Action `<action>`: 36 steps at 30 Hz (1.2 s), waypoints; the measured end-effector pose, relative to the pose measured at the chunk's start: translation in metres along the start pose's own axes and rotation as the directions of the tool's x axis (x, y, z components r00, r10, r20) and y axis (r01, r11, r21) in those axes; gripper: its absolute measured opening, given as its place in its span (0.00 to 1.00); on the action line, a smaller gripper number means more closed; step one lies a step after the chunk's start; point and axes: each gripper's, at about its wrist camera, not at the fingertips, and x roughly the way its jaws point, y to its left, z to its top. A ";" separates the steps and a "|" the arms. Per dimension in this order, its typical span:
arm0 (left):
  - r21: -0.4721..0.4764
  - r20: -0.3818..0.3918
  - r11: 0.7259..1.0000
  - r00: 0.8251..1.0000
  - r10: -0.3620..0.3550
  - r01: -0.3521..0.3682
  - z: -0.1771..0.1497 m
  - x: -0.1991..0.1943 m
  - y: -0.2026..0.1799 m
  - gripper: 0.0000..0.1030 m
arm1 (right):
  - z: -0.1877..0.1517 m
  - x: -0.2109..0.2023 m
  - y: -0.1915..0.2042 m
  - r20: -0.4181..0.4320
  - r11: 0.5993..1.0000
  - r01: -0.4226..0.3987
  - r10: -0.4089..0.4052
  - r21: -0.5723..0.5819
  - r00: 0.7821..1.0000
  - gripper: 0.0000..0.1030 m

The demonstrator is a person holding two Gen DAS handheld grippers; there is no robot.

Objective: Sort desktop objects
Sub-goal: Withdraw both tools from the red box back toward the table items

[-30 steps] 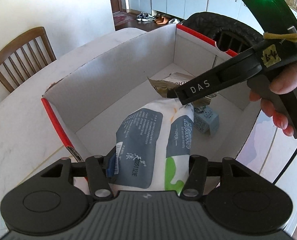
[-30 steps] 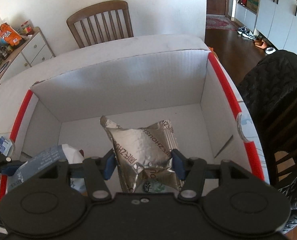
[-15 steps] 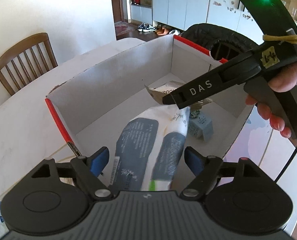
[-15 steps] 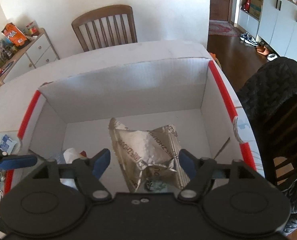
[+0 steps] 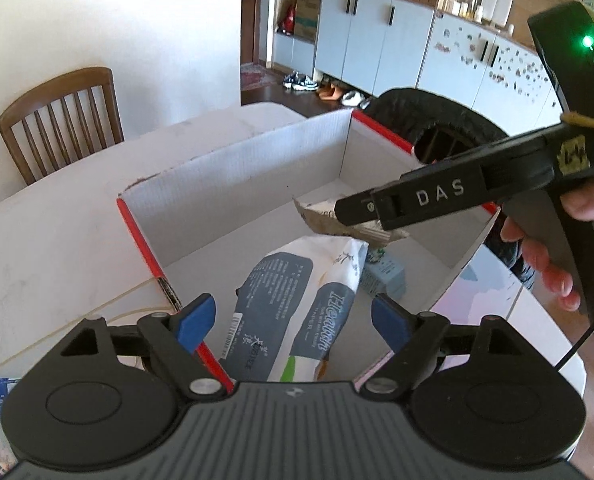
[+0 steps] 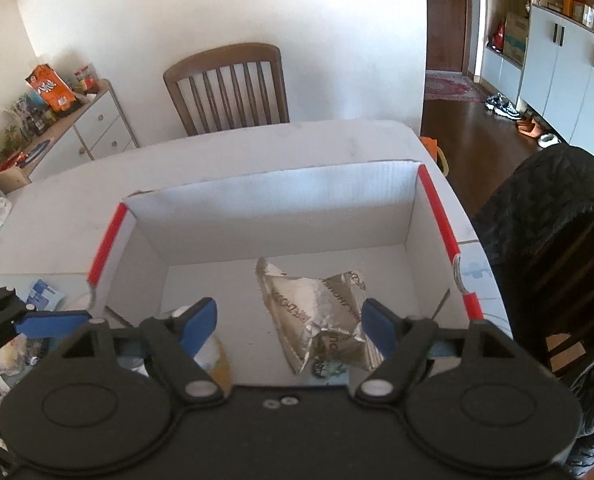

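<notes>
Both grippers have let go and lifted since a second ago: each was clamped on a packet then, and now both packets lie loose on the floor of the cardboard box (image 6: 281, 208). The left gripper (image 5: 293, 320) hovers over the near left corner of the box with its blue pads (image 5: 195, 316) spread wide, nothing between them. Below it, the tissue pack (image 5: 297, 312) rests at about six o'clock inside the box, slanting toward one o'clock. A small pale blue carton (image 5: 385, 276) sits just beside the pack's upper right end. The right gripper (image 6: 291, 324) also hangs spread wide above the box's near edge, holding nothing. The crumpled silver foil packet (image 6: 317, 312) lies under it toward the right side, clear of the pads. From the left camera, the right gripper's black finger (image 5: 417, 200) crosses in from three o'clock above the foil packet. The box stands on a white table (image 6: 257, 148), with a wooden chair (image 6: 229, 84) at twelve o'clock.
</notes>
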 end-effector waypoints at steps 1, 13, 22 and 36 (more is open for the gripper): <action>-0.005 0.010 1.000 1.000 -0.005 0.005 -0.001 -0.004 0.001 0.83 | -0.001 -0.003 0.002 0.005 1.000 -0.001 0.001 -0.002 1.000 0.77; -0.046 0.097 0.999 0.995 -0.013 0.017 -0.017 -0.054 0.013 0.83 | -0.005 -0.043 0.042 0.096 0.999 -0.011 0.016 -0.050 0.995 0.77; -0.051 0.143 0.999 0.990 -0.007 0.014 -0.039 -0.093 0.037 0.83 | -0.020 -0.060 0.081 0.134 0.999 -0.014 0.020 -0.048 0.991 0.77; -0.042 0.197 0.999 0.980 0.009 -0.001 -0.084 -0.140 0.087 0.83 | -0.052 -0.064 0.154 0.168 0.999 0.025 -0.017 -0.046 0.986 0.77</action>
